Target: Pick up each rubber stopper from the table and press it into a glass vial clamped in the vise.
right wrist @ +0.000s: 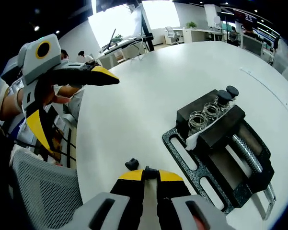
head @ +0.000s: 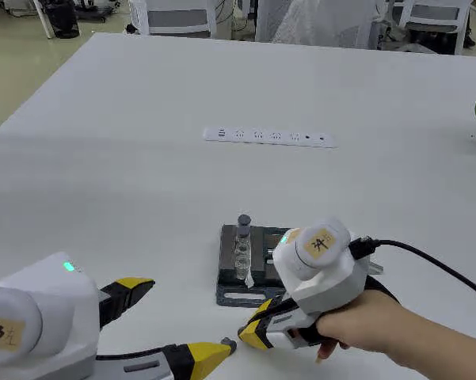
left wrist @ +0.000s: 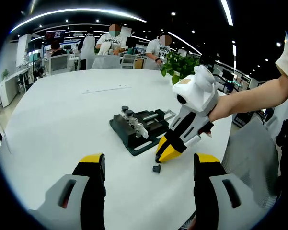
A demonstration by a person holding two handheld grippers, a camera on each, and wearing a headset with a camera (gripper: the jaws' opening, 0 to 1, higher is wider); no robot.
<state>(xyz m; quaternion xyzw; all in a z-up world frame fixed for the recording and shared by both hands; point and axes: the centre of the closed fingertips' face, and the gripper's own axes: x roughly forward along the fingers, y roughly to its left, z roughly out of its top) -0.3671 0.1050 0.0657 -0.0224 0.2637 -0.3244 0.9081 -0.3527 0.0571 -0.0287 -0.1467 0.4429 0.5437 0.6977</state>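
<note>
Two grippers sit close to a black vise (right wrist: 219,128) on a white table (head: 142,158). The right gripper (right wrist: 150,173) has its jaws drawn together; a dark speck between the tips is too small to identify. The left gripper (left wrist: 149,160) has its jaws spread wide. One loose rubber stopper (left wrist: 156,168) lies on the table near the vise, just beside the right gripper's tips. In the head view, that gripper and a hand (head: 364,321) cover part of the vise, and the glass vials (head: 242,252) overlap. The right gripper view separates them: two open, two stoppered.
</note>
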